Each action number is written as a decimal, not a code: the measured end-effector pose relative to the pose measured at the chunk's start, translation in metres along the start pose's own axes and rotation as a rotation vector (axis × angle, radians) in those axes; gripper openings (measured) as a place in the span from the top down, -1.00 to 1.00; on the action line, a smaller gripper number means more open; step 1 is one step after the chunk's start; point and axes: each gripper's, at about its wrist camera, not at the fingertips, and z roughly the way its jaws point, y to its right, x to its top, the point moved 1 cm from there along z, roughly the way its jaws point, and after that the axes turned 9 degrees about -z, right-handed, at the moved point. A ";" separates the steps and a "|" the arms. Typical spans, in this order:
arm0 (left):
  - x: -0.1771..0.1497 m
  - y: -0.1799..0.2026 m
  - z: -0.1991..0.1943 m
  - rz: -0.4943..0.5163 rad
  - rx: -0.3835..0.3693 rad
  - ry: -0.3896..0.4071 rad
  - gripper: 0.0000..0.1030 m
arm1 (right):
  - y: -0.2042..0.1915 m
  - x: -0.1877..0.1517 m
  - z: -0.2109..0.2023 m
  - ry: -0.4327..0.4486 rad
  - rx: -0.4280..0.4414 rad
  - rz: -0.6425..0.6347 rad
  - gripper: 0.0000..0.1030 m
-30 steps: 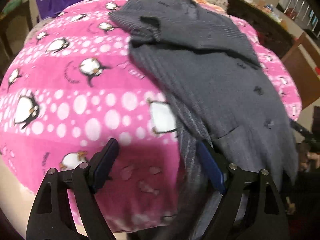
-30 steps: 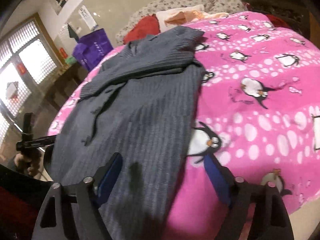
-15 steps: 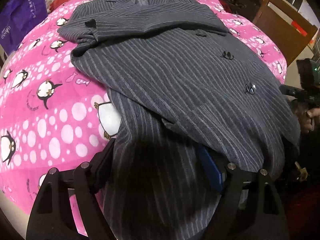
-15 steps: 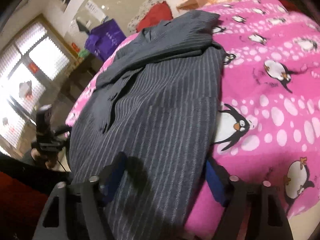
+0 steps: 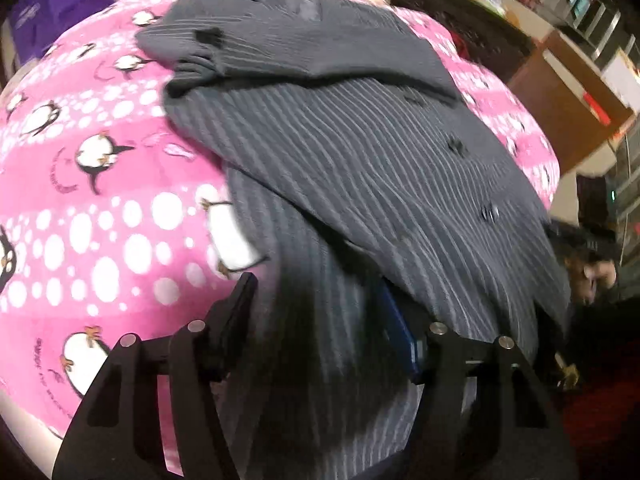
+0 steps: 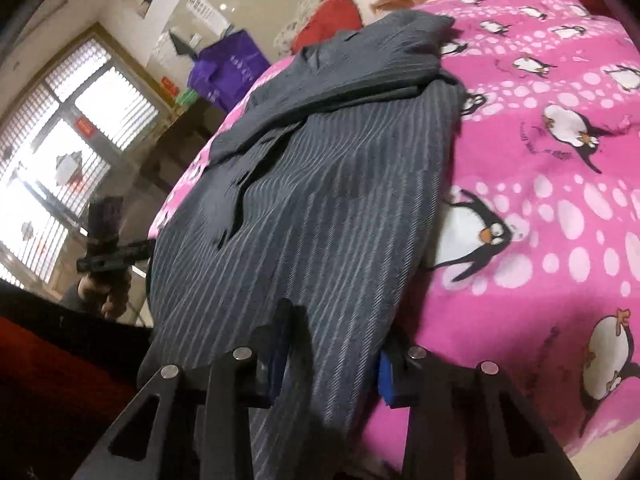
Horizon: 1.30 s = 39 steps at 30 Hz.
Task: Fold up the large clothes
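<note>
Nearest me, the left tool [image 5: 316,308] stands with its fingers spread wide, the hem of the grey striped coat [image 5: 360,168] lying between them, not pinched. The right tool [image 6: 332,340] is narrower but also parted, with coat fabric running between its blue pads [image 6: 386,380]; I cannot tell whether they press it. The coat lies spread on the bed's pink penguin blanket [image 6: 560,208], one sleeve [image 5: 240,40] folded across the chest. Beyond sit a purple bag [image 6: 228,72] and a red cushion [image 6: 332,20].
</note>
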 end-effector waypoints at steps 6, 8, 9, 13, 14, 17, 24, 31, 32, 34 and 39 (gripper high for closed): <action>0.003 -0.002 0.001 -0.017 -0.024 0.020 -0.05 | -0.002 0.001 0.006 0.013 -0.051 0.007 0.21; 0.008 -0.008 0.003 -0.061 -0.046 0.035 0.00 | 0.002 0.001 0.004 0.010 -0.040 0.020 0.18; 0.008 -0.006 0.005 -0.057 -0.052 0.030 0.02 | 0.003 0.001 0.004 0.015 -0.030 0.030 0.16; 0.001 0.001 -0.001 0.004 -0.067 0.012 0.33 | 0.000 0.001 -0.004 0.027 -0.014 0.034 0.22; 0.002 -0.005 -0.006 -0.004 -0.080 0.025 0.46 | -0.005 0.002 -0.010 0.054 0.008 -0.001 0.34; 0.005 -0.018 -0.008 -0.057 -0.108 0.047 0.49 | -0.012 0.006 -0.018 0.108 0.052 -0.055 0.35; 0.000 -0.013 -0.004 -0.038 -0.088 0.025 0.62 | -0.002 0.004 -0.004 0.066 0.061 -0.042 0.58; -0.005 -0.015 -0.042 -0.086 -0.093 0.150 0.92 | -0.023 0.017 -0.022 0.166 0.071 -0.103 0.91; -0.008 -0.013 -0.052 -0.088 -0.112 0.169 0.93 | -0.026 0.019 -0.028 0.181 0.080 -0.108 0.91; -0.013 -0.009 -0.064 -0.076 -0.130 0.183 0.93 | -0.034 0.025 -0.042 0.214 0.106 -0.117 0.91; -0.042 -0.016 -0.098 -0.121 -0.209 0.199 0.93 | -0.052 0.019 -0.074 0.248 0.150 -0.151 0.92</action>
